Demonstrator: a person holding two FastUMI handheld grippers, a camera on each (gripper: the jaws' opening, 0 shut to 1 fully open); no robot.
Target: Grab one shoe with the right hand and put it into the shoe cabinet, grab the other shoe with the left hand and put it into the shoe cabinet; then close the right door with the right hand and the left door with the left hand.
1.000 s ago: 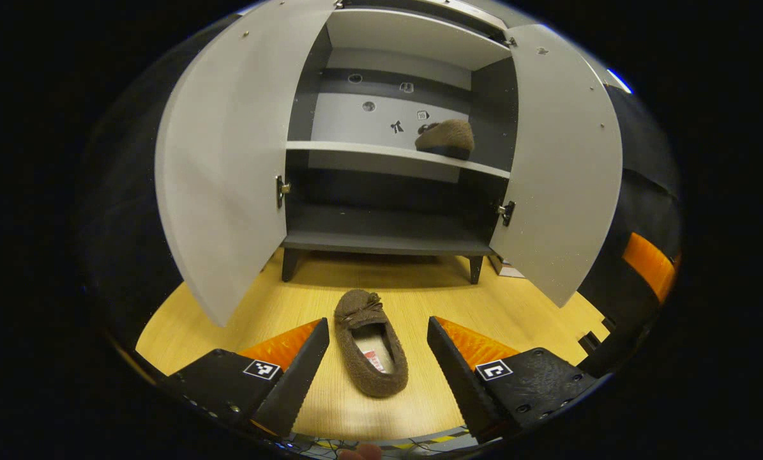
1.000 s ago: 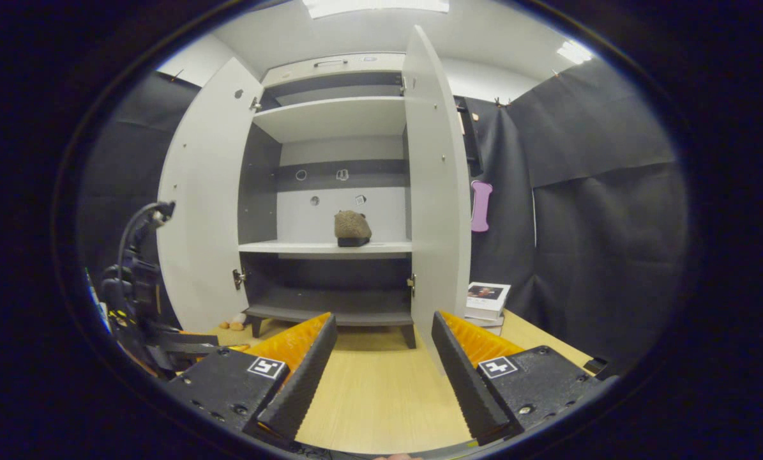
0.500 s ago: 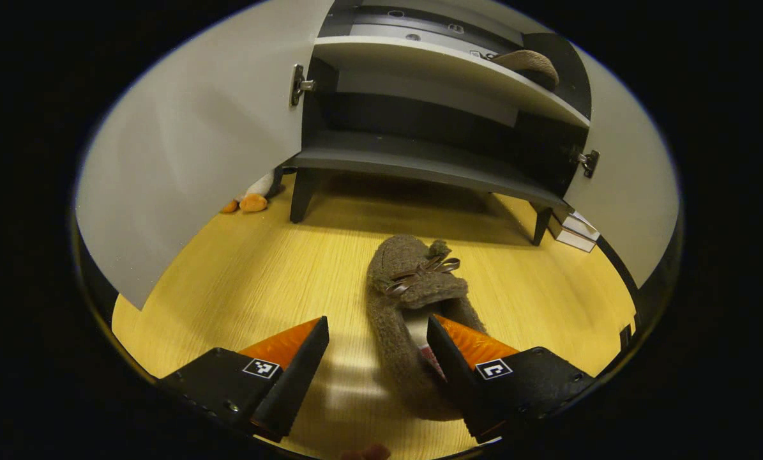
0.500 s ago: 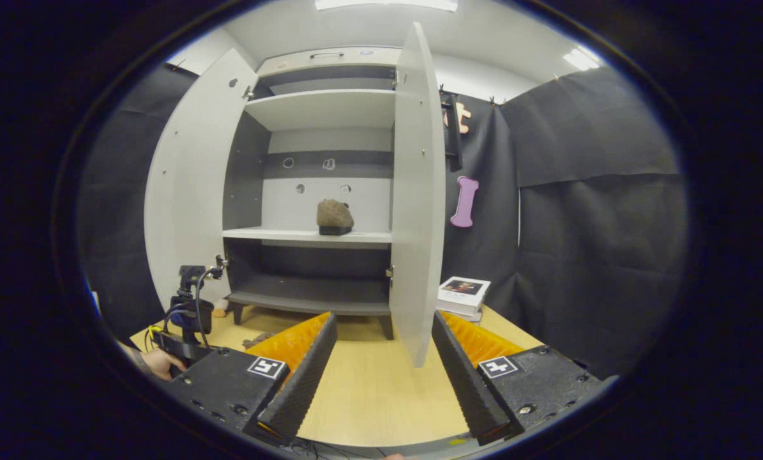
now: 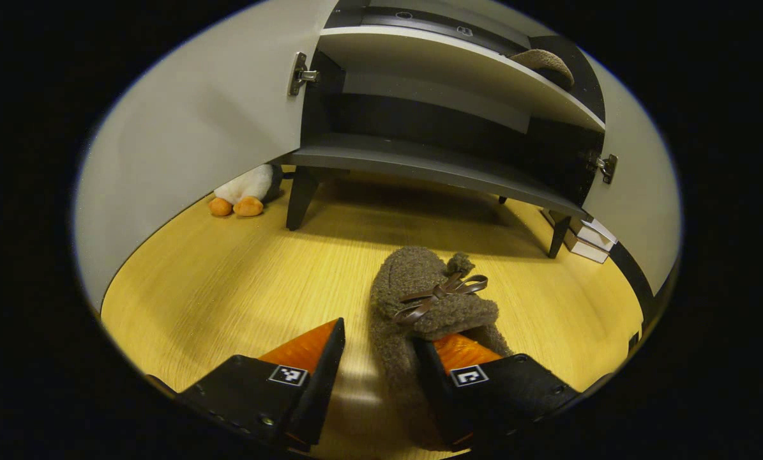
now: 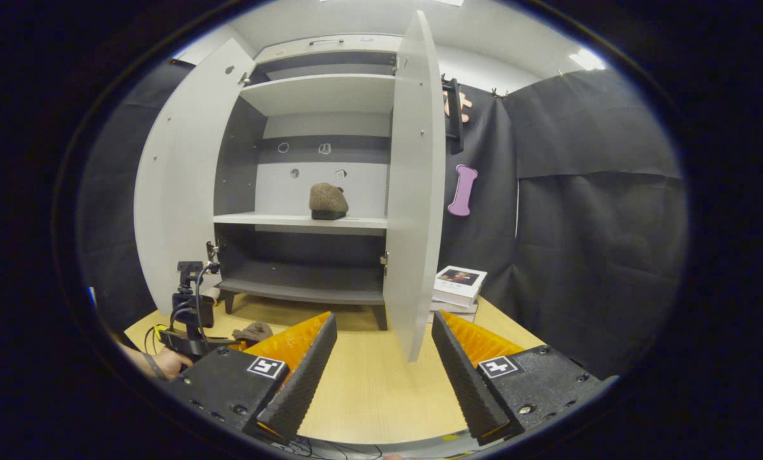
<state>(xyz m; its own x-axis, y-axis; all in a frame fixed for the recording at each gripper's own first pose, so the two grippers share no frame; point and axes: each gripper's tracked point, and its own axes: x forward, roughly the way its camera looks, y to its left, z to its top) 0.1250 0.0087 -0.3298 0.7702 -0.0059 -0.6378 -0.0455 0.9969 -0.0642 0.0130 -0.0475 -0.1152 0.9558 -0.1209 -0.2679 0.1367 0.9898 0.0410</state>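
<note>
The left gripper (image 5: 376,383) is low over the table (image 5: 228,281) in front of the shoe cabinet (image 5: 432,163), jaws partly open astride one side wall of the brown shoe (image 5: 419,300), one finger inside its opening, the other outside; whether both press cannot be told; the other shoe (image 6: 328,200) rests on the cabinet's middle shelf (image 6: 301,220), both doors open; the right gripper (image 6: 384,377) is held before the cabinet, jaws wide and empty.
</note>
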